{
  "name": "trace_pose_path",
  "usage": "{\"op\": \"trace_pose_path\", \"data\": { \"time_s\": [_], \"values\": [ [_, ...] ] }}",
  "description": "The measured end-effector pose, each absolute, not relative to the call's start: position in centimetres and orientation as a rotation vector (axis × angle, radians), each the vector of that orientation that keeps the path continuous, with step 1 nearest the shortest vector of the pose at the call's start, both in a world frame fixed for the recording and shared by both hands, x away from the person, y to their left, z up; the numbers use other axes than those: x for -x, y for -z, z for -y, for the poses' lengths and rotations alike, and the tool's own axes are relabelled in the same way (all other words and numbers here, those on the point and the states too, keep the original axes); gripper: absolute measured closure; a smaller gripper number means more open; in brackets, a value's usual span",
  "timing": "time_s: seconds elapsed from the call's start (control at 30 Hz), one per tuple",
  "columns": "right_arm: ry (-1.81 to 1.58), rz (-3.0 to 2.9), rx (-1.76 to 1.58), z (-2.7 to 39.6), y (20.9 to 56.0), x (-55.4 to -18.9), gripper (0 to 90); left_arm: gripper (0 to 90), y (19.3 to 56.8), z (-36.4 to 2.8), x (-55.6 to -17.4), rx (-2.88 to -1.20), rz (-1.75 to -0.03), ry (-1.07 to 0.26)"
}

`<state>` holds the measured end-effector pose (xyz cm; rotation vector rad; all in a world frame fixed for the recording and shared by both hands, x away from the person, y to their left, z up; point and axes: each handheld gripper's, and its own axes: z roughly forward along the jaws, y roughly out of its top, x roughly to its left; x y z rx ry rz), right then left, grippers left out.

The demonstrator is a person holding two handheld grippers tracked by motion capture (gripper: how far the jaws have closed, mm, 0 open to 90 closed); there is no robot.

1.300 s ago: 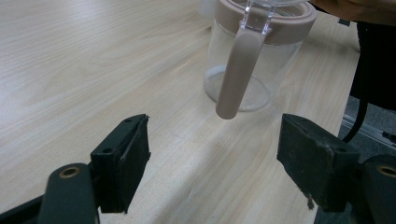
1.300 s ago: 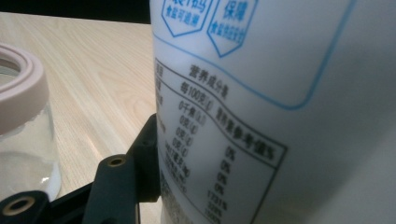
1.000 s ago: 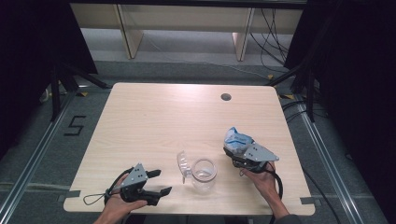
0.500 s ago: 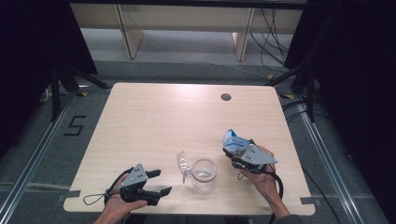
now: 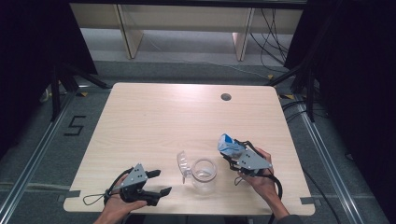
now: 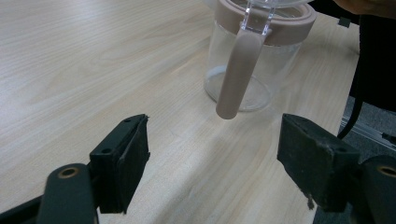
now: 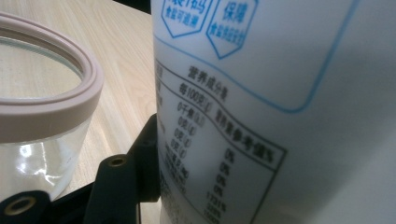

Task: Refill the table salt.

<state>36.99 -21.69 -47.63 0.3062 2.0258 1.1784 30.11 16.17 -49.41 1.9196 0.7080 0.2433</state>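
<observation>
White and blue, a soft printed plastic pouch [image 5: 229, 145] is clamped between the jaws of the right gripper [image 5: 235, 156], with one black pad pressed against its side in the right gripper view. At about nine o'clock from it, just beside, a clear glass jar with a pinkish rim [image 5: 204, 173] stands upright on the light wooden table [image 5: 187, 116]; its lid appears flipped open. Further at nine o'clock, the left gripper [image 5: 159, 182] is held with jaws wide apart and nothing between them.
</observation>
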Motion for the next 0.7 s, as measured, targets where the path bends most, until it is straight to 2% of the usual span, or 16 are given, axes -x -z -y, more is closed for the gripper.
{"op": "trace_pose_path", "data": {
  "time_s": [0.7],
  "values": [
    [-1.059,-2.008,-0.241,21.3,47.41,-36.54,46.3,24.0,49.44,-16.1,-30.18,-1.91,-0.716,-0.24]
  ]
}}
